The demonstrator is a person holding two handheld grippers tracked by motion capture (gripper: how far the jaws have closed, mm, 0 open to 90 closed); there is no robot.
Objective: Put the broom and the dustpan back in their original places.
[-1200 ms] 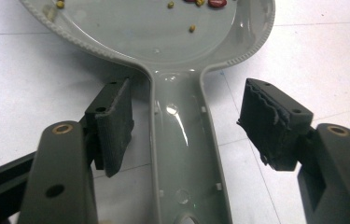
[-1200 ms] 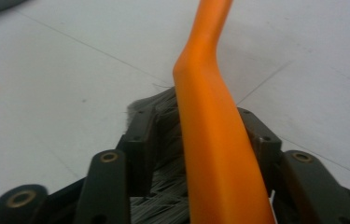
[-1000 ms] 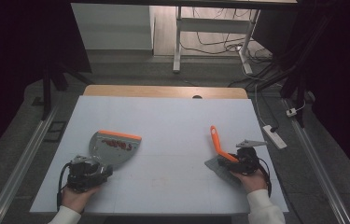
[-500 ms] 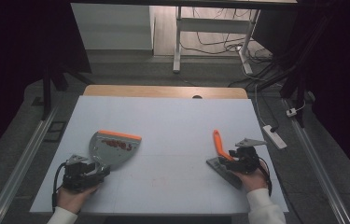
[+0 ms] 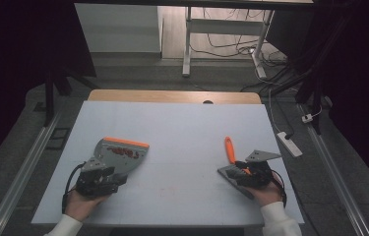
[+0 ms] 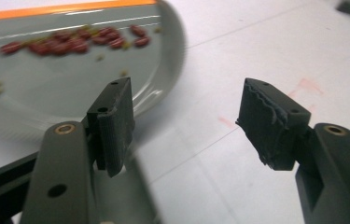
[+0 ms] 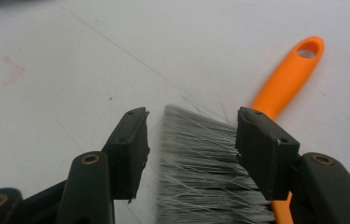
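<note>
A grey dustpan (image 5: 123, 152) with an orange front edge lies at the table's left and holds several red beans (image 6: 74, 42). Just behind it, my left gripper (image 5: 96, 179) (image 6: 191, 123) is open. Its jaws have just been closing, with bare table in the gap and the pan's rim beside the left pad (image 6: 114, 121). At the right lies a brush with an orange handle (image 5: 229, 149) (image 7: 289, 79). My right gripper (image 5: 253, 172) (image 7: 191, 149) is open, having widened slightly. The grey bristles (image 7: 200, 158) sit between its jaws.
The white table top (image 5: 182, 123) has a wooden strip along its far edge. Faint red marks (image 7: 4, 70) stain the surface. A white power strip (image 5: 289, 143) lies on the floor to the right, and a desk frame with cables (image 5: 221, 44) stands beyond the table.
The brush's orange handle has shifted a little to the right and toward me along with the right gripper. The left hand and dustpan have hardly moved.
</note>
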